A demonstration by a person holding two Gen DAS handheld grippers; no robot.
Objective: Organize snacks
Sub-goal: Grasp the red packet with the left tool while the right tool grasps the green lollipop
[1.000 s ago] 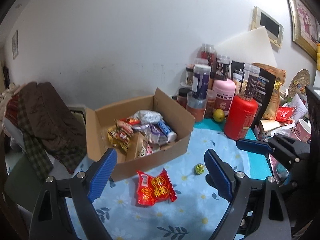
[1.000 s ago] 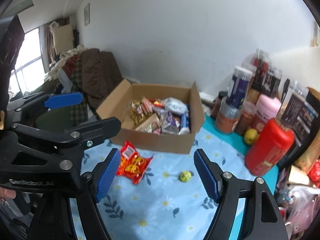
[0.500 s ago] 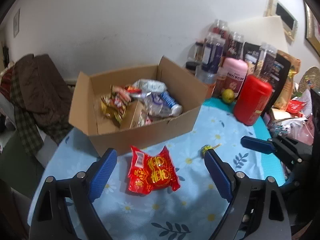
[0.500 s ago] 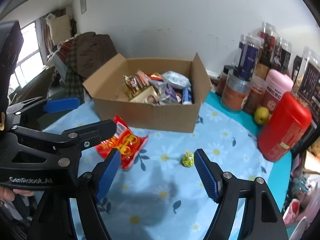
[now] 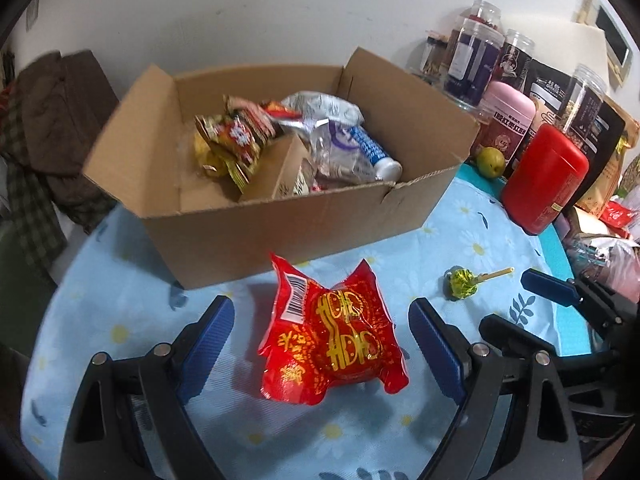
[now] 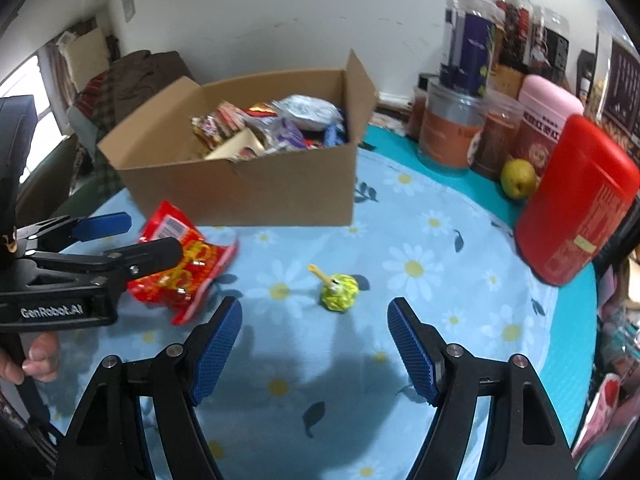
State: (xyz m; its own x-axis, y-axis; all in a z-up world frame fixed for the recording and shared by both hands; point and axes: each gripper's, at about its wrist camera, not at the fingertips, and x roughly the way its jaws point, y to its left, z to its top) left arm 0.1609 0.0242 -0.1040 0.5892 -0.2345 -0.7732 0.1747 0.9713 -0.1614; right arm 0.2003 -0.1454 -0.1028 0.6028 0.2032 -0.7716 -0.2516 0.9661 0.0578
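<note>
A red snack packet with gold print lies on the daisy-print cloth, just in front of the cardboard box. My left gripper is open, its blue pads on either side of the packet without touching it. A yellow-green wrapped lollipop lies to the right, also seen as the lollipop in the left wrist view. My right gripper is open just short of it, nothing between the pads. The box holds several wrapped snacks. In the right wrist view the packet is partly hidden by the left gripper.
Jars and canisters crowd the back right: a red canister, a pink one, tall clear jars and a yellow-green fruit. Dark clothing is piled on the left. A hand holds the left gripper's handle.
Both grippers have come down and closer to the cloth. The red packet now sits between the left pads, and the lollipop is nearer the right gripper. Jaw openings look unchanged.
</note>
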